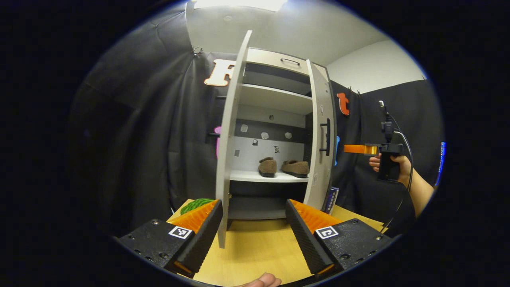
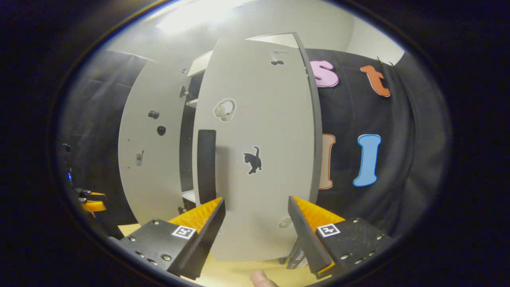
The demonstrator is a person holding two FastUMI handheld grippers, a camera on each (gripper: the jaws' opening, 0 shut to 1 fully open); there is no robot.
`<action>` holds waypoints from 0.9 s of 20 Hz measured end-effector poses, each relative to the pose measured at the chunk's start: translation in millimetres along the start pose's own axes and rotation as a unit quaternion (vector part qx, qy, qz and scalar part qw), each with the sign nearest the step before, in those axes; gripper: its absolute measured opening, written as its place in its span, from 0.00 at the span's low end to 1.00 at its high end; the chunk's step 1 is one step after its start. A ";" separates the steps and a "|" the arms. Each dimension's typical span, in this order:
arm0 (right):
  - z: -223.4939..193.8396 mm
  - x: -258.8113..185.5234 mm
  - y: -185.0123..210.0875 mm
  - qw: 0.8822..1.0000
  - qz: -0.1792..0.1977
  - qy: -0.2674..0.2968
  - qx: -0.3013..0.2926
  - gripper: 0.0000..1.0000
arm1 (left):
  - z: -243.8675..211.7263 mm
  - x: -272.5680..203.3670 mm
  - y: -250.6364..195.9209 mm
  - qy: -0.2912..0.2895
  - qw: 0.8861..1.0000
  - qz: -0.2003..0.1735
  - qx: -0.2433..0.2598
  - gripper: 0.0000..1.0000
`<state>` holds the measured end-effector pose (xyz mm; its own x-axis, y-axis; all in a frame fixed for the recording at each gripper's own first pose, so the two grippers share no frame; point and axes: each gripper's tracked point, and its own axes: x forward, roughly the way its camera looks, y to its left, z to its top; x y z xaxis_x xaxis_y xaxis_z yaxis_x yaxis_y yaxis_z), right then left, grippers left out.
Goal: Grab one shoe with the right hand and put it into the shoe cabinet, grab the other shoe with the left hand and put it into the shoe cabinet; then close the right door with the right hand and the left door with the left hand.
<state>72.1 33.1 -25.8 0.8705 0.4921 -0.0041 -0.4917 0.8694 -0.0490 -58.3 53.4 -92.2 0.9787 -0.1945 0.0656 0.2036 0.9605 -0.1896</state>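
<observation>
Left gripper view, read from its left side across: a green ribbed object [image 1: 196,205] lies at the far corner of the pale wood-grain table [image 1: 255,247], partly hidden behind the left gripper [image 1: 252,227], whose two black ribbed fingers with orange ridged backs stand spread apart with nothing between them. Just past the left finger rises the thin edge of the left door [image 1: 232,131], a flat matte grey panel swung outward. Behind it the shoe cabinet [image 1: 275,95] stands open, boxy and grey-white, with a drawer and slim dark handle at the top and smooth flat shelves. Two brown, fuzzy, low-cut shoes [image 1: 283,167] sit side by side on the lower shelf, close but apart. The right door [image 1: 322,135], also a flat panel with a black bar handle, is partly open. Farther right a hand [image 1: 398,167] holds the right gripper [image 1: 360,149], an orange finger on a black body with cables trailing; from this side I cannot tell how its jaws stand. Right gripper view shows the left door [image 2: 149,147] at left, then the right door [image 2: 259,147] close ahead, smooth with small stickers and a black rectangular handle [image 2: 206,165]. The right gripper [image 2: 257,227] hovers before that panel, its ribbed fingers released and wide apart.
</observation>
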 end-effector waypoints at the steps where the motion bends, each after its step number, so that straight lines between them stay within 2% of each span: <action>1: -2.2 -3.0 0.0 1.000 -0.001 0.000 0.001 0.95 | 4.0 0.0 13.2 -0.005 1.000 0.012 0.003 0.96; 4: -9.4 -16.2 4.7 1.000 -0.001 0.004 0.002 0.93 | 14.9 0.3 50.8 -0.018 0.999 0.044 0.018 0.94; 7: -16.2 -30.8 7.1 1.000 -0.009 0.009 -0.001 0.95 | 18.0 7.5 87.7 -0.018 0.997 0.072 0.013 0.96; 9: -19.2 -40.6 12.4 1.000 -0.021 0.013 0.003 0.93 | 23.9 13.8 105.1 -0.017 0.997 0.073 0.007 0.94; 10: -19.9 -45.7 15.0 0.999 -0.028 0.014 0.013 0.95 | 29.8 19.7 113.2 -0.019 0.997 0.073 0.008 0.96; 11: -20.5 -51.9 22.3 0.999 -0.027 0.012 0.031 0.93 | 30.2 25.2 124.0 -0.012 0.997 0.078 0.014 0.96; 13: -18.5 -67.4 42.7 0.998 -0.022 0.005 0.051 0.95 | 39.3 33.5 145.3 -0.005 0.996 0.085 0.024 0.94; 14: -16.0 -73.1 51.4 0.998 -0.020 -0.002 0.051 0.95 | 48.0 39.4 154.8 -0.005 0.996 0.089 0.027 0.96; 15: -15.3 -80.0 56.5 0.999 -0.024 -0.007 0.044 0.95 | 56.6 44.7 162.6 -0.007 0.995 0.090 0.031 0.94; 18: -26.6 -101.7 62.4 0.998 -0.059 0.000 0.032 0.95 | 76.3 63.4 182.8 -0.007 0.995 0.089 0.050 0.96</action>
<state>-46.5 36.1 -55.0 0.9223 0.3864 -0.0015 -0.3864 0.9222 0.0156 39.0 231.8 -48.0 0.9984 -0.0167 0.0543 0.0221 0.9947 -0.1005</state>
